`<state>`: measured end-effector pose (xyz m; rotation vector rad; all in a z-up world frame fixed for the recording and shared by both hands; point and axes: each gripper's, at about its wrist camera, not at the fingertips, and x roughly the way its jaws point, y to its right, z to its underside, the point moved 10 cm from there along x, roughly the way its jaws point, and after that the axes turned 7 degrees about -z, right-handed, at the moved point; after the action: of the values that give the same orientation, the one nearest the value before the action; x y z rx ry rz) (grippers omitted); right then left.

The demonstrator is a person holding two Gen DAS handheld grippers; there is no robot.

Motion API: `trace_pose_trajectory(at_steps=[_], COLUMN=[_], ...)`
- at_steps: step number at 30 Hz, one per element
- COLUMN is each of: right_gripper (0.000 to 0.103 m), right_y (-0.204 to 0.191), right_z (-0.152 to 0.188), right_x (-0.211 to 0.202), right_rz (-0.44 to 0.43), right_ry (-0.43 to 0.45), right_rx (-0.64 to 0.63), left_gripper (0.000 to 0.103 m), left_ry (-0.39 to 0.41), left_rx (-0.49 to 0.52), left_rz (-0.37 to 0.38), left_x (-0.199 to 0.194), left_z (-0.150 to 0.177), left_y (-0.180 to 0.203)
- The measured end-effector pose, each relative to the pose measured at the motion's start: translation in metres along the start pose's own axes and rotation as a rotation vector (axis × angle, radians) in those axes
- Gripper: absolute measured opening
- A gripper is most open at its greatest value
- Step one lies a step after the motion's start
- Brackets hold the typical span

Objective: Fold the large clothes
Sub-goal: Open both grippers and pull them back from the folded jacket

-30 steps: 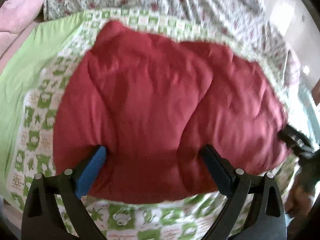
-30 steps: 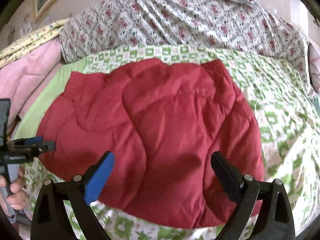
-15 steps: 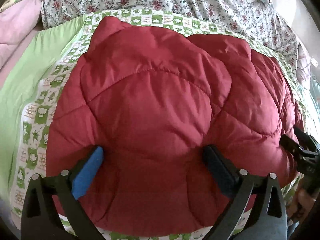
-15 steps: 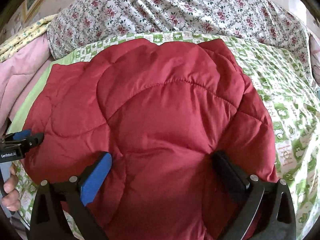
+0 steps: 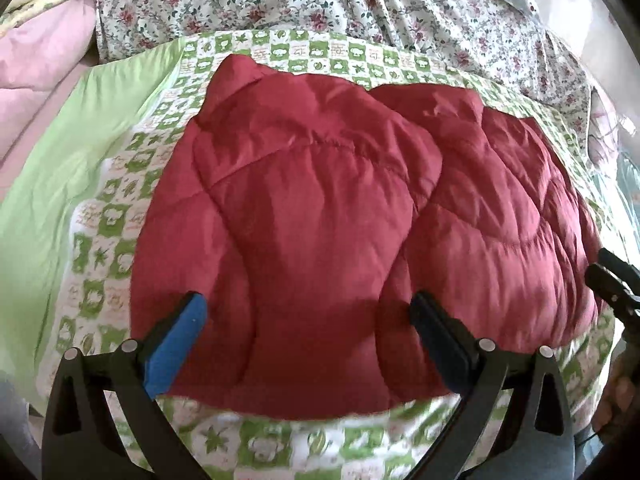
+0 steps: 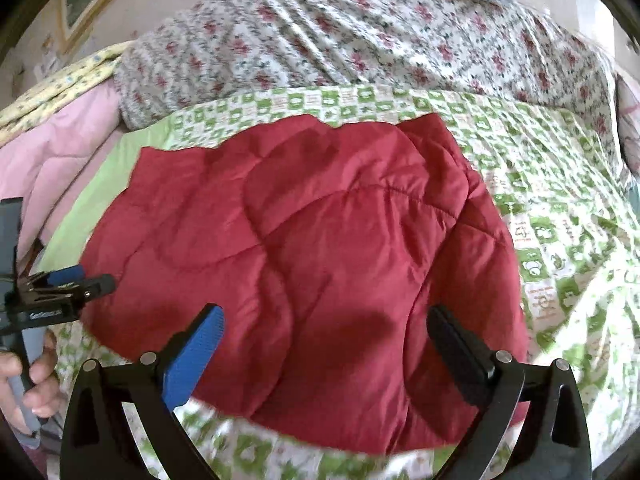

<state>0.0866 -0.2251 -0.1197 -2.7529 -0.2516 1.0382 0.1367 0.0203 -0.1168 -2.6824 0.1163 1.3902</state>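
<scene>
Showing only in the right wrist view, a hand [image 6: 28, 376] grips the left gripper [image 6: 80, 280], seemingly spread, while the right gripper [image 6: 324, 320] gapes empty above the red jacket [image 6: 320, 240].

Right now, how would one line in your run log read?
task: fold large clothes | item: puffy red quilted jacket lying folded on green-checked bedsheet | left gripper: open, empty | right gripper: open, empty

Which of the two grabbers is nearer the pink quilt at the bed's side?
Left. The left gripper hovers at the red padded jacket's edge beside the pink quilt; the right gripper is farther away.

Open green sheet [image 6: 560, 216] right of red jacket [image 6: 320, 240]
</scene>
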Motion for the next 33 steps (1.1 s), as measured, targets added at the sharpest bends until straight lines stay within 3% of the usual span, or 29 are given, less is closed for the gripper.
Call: trace_pose_trajectory(at_steps=[18,27,33], right_gripper=[0.103,0.103,0.103], right_y=[-0.048,-0.070,-0.079], right_z=[0.100,0.084,0.069], right_x=[-0.048,-0.086,-0.094], right_rz=[0.013,-0.012,-0.036], right_ry=[-0.140,-0.122,-0.100], right_rx=[-0.124,-0.162,-0.156], left_gripper=[0.102,0.102,0.102], left_ry=[-0.026,0.043,0.062], left_rx=[0.095,0.107,0.117], left_rz=[-0.088,-0.075,-0.081], left_x=[-0.050,-0.102,-0.112], left_z=[0.075,0.064,0.054], left_y=[-0.004,0.006,0.011])
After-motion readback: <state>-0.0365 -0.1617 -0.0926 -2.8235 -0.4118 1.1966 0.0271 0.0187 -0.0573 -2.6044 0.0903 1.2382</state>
